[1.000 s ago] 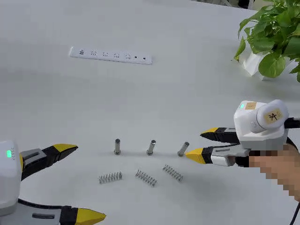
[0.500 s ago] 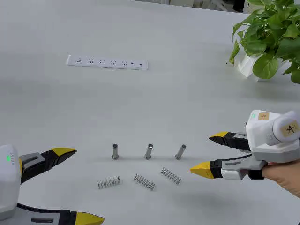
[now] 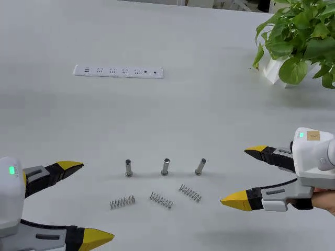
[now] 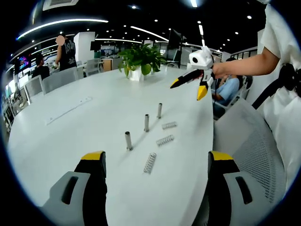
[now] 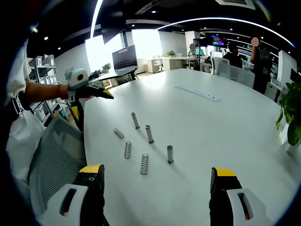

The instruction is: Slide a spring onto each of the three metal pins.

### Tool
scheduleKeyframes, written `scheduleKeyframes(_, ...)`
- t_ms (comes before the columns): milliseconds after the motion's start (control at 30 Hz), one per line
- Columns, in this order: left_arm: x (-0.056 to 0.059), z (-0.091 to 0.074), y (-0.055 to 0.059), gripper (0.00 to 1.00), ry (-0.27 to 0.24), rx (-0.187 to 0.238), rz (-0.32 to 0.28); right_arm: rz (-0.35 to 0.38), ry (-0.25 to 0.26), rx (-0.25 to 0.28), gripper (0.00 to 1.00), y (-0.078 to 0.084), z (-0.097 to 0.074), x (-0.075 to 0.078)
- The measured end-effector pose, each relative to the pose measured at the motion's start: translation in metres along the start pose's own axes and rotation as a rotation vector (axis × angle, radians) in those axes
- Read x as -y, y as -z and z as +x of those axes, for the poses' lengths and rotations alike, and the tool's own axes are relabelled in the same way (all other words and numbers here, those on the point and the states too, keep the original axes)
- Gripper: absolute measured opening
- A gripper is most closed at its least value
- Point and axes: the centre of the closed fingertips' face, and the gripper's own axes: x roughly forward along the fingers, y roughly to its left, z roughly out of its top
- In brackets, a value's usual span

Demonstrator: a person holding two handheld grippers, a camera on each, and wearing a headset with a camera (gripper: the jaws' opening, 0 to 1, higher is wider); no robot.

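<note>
The left gripper [image 3: 93,202] is hovering wide open and holding nothing, close to the worktop's [image 3: 209,115] near edge. The right gripper [image 3: 238,175] is gaping just as wide, also empty. Between them three pins [image 3: 165,167] are standing bare in a row, with three springs [image 3: 160,200] lying loose just nearer that edge, apart from the pins. Open worktop is stretching behind them to a strip [image 3: 118,71]. At the far right, a white pot [image 3: 276,73] is holding a plant [image 3: 296,31].
</note>
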Motion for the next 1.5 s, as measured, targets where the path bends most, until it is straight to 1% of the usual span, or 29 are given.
scheduleKeyframes(67, -0.001, 0.001, 0.002, 0.87, 0.001, -0.010, 0.005, 0.000, -0.001, 0.001, 0.95, 0.003, -0.002, -0.001)
scheduleKeyframes(167, -0.004, 0.003, 0.006, 0.84, 0.000, -0.040, 0.015, -0.004, -0.004, 0.016, 0.98, 0.005, -0.006, -0.003)
scheduleKeyframes(267, -0.005, 0.008, 0.009, 0.83, 0.004, -0.060, 0.027, -0.007, -0.004, 0.027, 0.99, 0.008, -0.010, -0.004)
scheduleKeyframes(333, -0.007, 0.010, 0.011, 0.78, 0.003, -0.077, 0.034, -0.007, -0.004, 0.030, 0.99, 0.010, -0.011, -0.004)
scheduleKeyframes(400, -0.009, 0.013, 0.015, 0.75, 0.003, -0.102, 0.043, 0.000, -0.004, 0.028, 0.99, 0.012, -0.012, -0.006)
scheduleKeyframes(467, -0.011, 0.016, 0.019, 0.71, 0.004, -0.133, 0.065, 0.001, -0.001, 0.024, 0.99, 0.014, -0.014, -0.007)
scheduleKeyframes(533, -0.013, 0.018, 0.027, 0.65, 0.002, -0.193, 0.087, 0.006, 0.003, 0.034, 0.99, 0.013, -0.016, -0.009)
scheduleKeyframes(567, -0.013, 0.020, 0.028, 0.63, 0.004, -0.204, 0.093, 0.010, 0.005, 0.036, 0.99, 0.013, -0.016, -0.009)
scheduleKeyframes(600, -0.015, 0.022, 0.032, 0.62, -0.002, -0.229, 0.095, 0.014, 0.008, 0.038, 0.99, 0.014, -0.016, -0.010)
scheduleKeyframes(700, -0.018, 0.027, 0.038, 0.56, -0.007, -0.280, 0.089, 0.024, 0.012, 0.044, 0.99, 0.016, -0.017, -0.011)
scheduleKeyframes(767, -0.017, 0.032, 0.039, 0.51, 0.002, -0.289, 0.092, 0.025, 0.013, 0.043, 0.99, 0.018, -0.017, -0.012)
scheduleKeyframes(833, -0.017, 0.036, 0.042, 0.45, 0.006, -0.318, 0.101, 0.024, 0.012, 0.040, 0.99, 0.020, -0.017, -0.014)
scheduleKeyframes(900, -0.016, 0.039, 0.045, 0.42, 0.014, -0.337, 0.116, 0.025, 0.011, 0.040, 0.99, 0.022, -0.017, -0.015)
scheduleKeyframes(933, -0.015, 0.041, 0.048, 0.40, 0.019, -0.356, 0.126, 0.029, 0.011, 0.034, 0.98, 0.024, -0.018, -0.015)
scheduleKeyframes(1033, -0.015, 0.047, 0.052, 0.33, 0.026, -0.378, 0.145, 0.034, 0.013, 0.034, 0.98, 0.026, -0.019, -0.015)
scheduleKeyframes(1100, -0.015, 0.052, 0.056, 0.28, 0.034, -0.405, 0.170, 0.037, 0.017, 0.036, 0.97, 0.027, -0.019, -0.014)
scheduleKeyframes(1167, -0.018, 0.054, 0.061, 0.24, 0.027, -0.442, 0.189, 0.039, 0.020, 0.037, 0.97, 0.028, -0.020, -0.014)
scheduleKeyframes(1200, -0.018, 0.057, 0.063, 0.23, 0.035, -0.453, 0.195, 0.043, 0.022, 0.039, 0.97, 0.028, -0.020, -0.013)
scheduleKeyframes(1233, -0.018, 0.059, 0.064, 0.23, 0.036, -0.459, 0.192, 0.045, 0.024, 0.040, 0.97, 0.028, -0.020, -0.013)
scheduleKeyframes(1267, -0.019, 0.060, 0.067, 0.23, 0.031, -0.482, 0.196, 0.047, 0.024, 0.042, 0.96, 0.028, -0.020, -0.013)
scheduleKeyframes(1333, -0.019, 0.063, 0.070, 0.22, 0.039, -0.492, 0.189, 0.053, 0.024, 0.042, 0.96, 0.030, -0.019, -0.014)
scheduleKeyframes(1400, -0.020, 0.063, 0.073, 0.18, 0.035, -0.515, 0.190, 0.053, 0.026, 0.040, 0.96, 0.031, -0.019, -0.014)
scheduleKeyframes(1500, -0.021, 0.065, 0.076, 0.14, 0.041, -0.533, 0.186, 0.063, 0.027, 0.044, 0.96, 0.033, -0.019, -0.015)
